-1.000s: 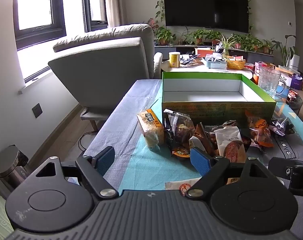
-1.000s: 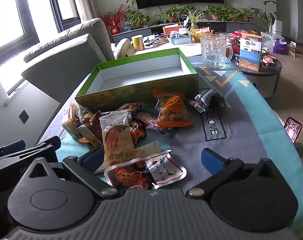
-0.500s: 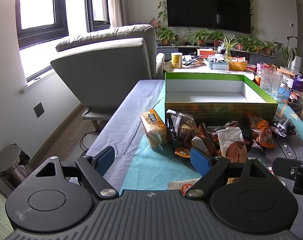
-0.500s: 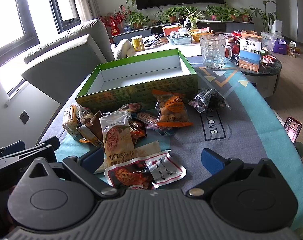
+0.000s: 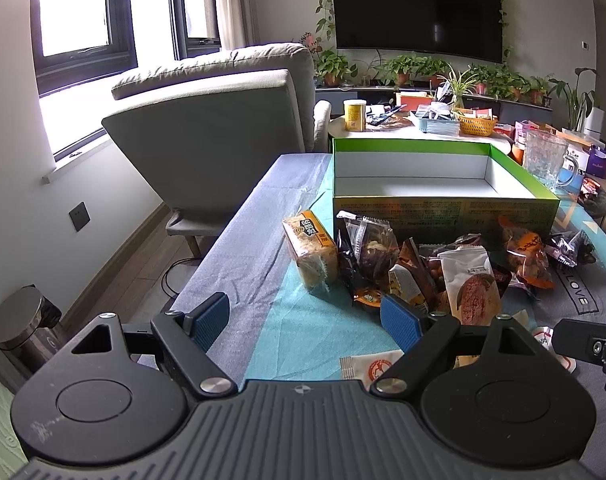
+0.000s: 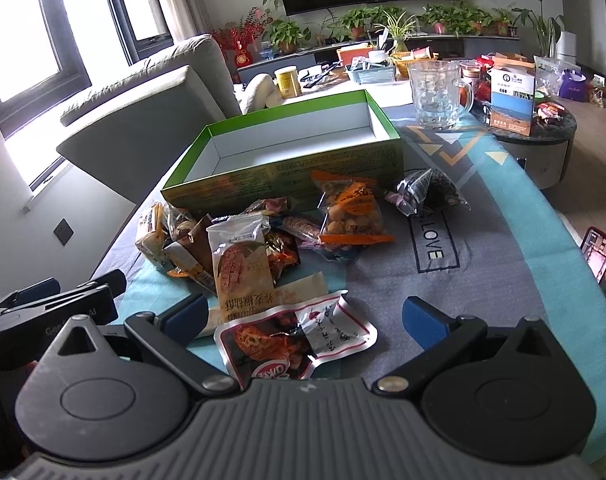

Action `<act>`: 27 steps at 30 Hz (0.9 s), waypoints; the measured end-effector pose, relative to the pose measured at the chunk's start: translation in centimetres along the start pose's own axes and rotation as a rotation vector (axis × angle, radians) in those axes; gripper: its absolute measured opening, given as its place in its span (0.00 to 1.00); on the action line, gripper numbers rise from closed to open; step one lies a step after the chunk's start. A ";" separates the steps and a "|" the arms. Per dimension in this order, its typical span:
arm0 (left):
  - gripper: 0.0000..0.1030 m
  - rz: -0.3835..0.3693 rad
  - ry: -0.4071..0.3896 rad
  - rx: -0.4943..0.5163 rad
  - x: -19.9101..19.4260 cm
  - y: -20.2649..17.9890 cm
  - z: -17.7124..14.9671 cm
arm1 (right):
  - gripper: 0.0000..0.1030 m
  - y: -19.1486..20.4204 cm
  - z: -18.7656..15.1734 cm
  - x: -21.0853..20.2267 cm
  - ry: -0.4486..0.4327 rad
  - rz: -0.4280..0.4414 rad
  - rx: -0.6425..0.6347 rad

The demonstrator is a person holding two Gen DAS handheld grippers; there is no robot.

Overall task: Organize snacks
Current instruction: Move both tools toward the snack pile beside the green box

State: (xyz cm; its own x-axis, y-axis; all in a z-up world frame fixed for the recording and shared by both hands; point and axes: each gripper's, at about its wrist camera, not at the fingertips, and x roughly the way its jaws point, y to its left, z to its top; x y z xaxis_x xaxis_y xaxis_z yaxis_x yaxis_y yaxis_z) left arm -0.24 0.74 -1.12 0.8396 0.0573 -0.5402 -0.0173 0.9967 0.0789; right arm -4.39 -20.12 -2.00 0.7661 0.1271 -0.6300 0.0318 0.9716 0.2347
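Snack packets (image 6: 263,248) lie heaped on the cloth-covered table (image 6: 503,264), just in front of the green box (image 6: 287,168), which sits with its white inside bare. Left gripper (image 5: 303,320) hovers near the heap's edge, fingers apart, nothing between. Right gripper (image 6: 303,316) likewise spread, above a red-and-white pouch (image 6: 295,336), not clamping it.
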 end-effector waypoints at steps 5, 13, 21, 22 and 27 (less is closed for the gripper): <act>0.79 0.000 0.004 0.001 0.0 0.0 -0.1 | 0.42 0.0 0.0 0.1 0.034 -0.001 0.013; 0.79 -0.007 -0.004 0.015 -0.1 -0.5 0.0 | 0.42 -0.2 0.0 0.0 0.053 -0.007 0.024; 0.79 -0.029 -0.009 0.056 0.0 -1.7 0.3 | 0.42 -1.4 0.6 -0.1 0.037 -0.035 0.046; 0.79 -0.031 -0.010 0.060 0.0 -1.9 0.3 | 0.42 -1.5 0.6 -0.1 0.038 -0.037 0.048; 0.79 -0.053 -0.014 0.063 -0.1 -2.6 0.8 | 0.42 -1.6 0.6 0.0 0.032 -0.036 0.052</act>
State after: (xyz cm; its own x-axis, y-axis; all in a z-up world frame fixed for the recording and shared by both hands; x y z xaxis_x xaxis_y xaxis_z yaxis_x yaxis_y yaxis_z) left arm 0.17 -1.93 -0.58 0.8458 0.0038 -0.5335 0.0610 0.9927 0.1037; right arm -4.00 -21.83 -1.95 0.7429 0.0999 -0.6619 0.0925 0.9640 0.2492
